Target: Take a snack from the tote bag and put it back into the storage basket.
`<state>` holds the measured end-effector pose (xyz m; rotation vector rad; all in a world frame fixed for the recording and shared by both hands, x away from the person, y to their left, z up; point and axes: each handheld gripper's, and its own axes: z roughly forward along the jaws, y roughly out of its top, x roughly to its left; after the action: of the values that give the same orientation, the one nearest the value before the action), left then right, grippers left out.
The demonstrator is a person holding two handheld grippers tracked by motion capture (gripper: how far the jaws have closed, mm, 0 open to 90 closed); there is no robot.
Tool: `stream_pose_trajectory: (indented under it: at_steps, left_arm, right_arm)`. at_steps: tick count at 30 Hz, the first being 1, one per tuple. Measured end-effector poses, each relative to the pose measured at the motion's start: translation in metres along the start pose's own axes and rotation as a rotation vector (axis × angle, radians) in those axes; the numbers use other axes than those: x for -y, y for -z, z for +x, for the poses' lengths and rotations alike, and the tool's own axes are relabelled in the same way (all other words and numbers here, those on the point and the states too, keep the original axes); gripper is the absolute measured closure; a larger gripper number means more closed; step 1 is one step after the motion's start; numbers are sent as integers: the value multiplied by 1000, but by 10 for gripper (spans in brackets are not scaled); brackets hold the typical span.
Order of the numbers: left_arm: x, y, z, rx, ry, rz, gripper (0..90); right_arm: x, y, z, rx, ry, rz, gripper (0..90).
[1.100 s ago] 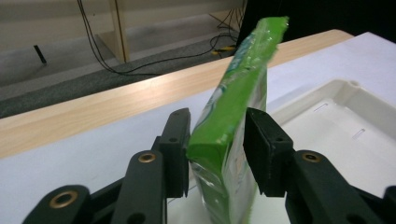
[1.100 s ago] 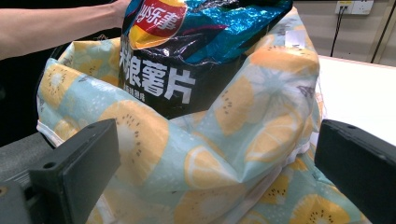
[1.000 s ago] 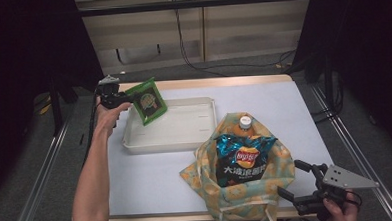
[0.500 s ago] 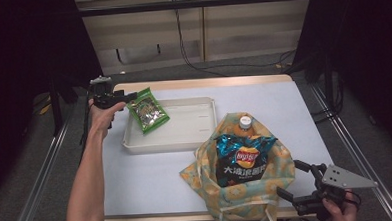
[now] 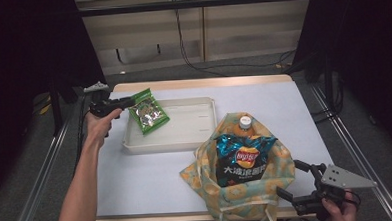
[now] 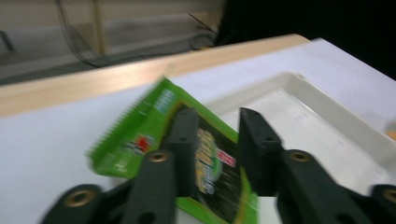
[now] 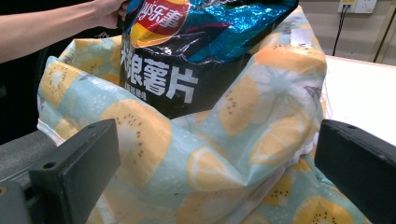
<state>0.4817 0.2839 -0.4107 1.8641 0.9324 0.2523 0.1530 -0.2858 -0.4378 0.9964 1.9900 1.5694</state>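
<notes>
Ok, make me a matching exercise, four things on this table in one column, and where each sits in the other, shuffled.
Things:
1. green snack packet
2. chip bag
3. white tray
4. right gripper

Places:
A. lying on the table left of the fruit-print bag
B. between the left gripper's jaws
C. open beside the bag
D. standing inside the bag

Pairs: 1-B, 2-D, 3-A, 4-C

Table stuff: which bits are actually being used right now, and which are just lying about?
In use:
- green snack packet, gripped by the left gripper
- fruit-print bag, by the open right gripper

Lying about:
- white tray
- chip bag
- bottle
</notes>
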Motion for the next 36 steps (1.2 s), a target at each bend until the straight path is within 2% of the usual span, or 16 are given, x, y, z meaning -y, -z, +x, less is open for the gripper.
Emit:
stream_pose_trajectory:
  at_steps: [2, 4, 6, 8, 14, 18, 22, 26, 28, 29, 31, 32, 33, 34, 35, 36]
  left_arm:
    - [4, -7, -8, 15, -41, 62, 817]
    - [8, -14, -15, 29, -72, 101, 889]
    - [10, -21, -21, 40, -89, 119, 900]
    - [12, -29, -26, 70, -95, 145, 900]
    - [20, -47, -35, 96, -127, 233, 900]
    - [24, -55, -34, 64, -138, 321, 900]
    - [28, -59, -31, 70, -124, 346, 900]
    - [29, -64, -31, 74, -135, 392, 900]
    - [28, -65, -29, 50, -130, 394, 900]
    - [27, -64, -28, 50, -140, 410, 900]
    - [28, -65, -27, 34, -117, 410, 900]
    - [29, -66, -27, 17, -118, 427, 900]
    - [29, -66, -23, 2, -160, 471, 900]
    - [30, -68, -21, 1, -153, 475, 900]
    - [31, -68, -20, 5, -126, 458, 900]
    - [32, -69, -21, -15, -91, 431, 900]
  right_arm:
    - [0, 0, 0, 6, -5, -2, 0]
    - [0, 0, 0, 3, 0, -1, 0]
    - [0, 0, 0, -1, -2, 1, 0]
    - [0, 0, 0, 0, -3, 2, 0]
    - [0, 0, 0, 0, 0, 2, 0]
    - [1, 0, -1, 0, 2, 7, 0]
    - [0, 0, -1, -1, -7, 5, 0]
    - [1, -1, -1, 6, -12, 6, 0]
    - [1, 0, -1, -3, -11, 13, 0]
    - [0, 0, -1, -3, -13, 13, 0]
    - [1, 0, -1, -3, -11, 12, 0]
    - [1, -1, -1, 4, -8, 6, 0]
    - [1, 0, -1, 3, -10, 7, 0]
    - [1, 0, -1, 4, -8, 8, 0]
    - [1, 0, -2, 4, -9, 8, 0]
    - [1, 0, -1, 3, -8, 8, 0]
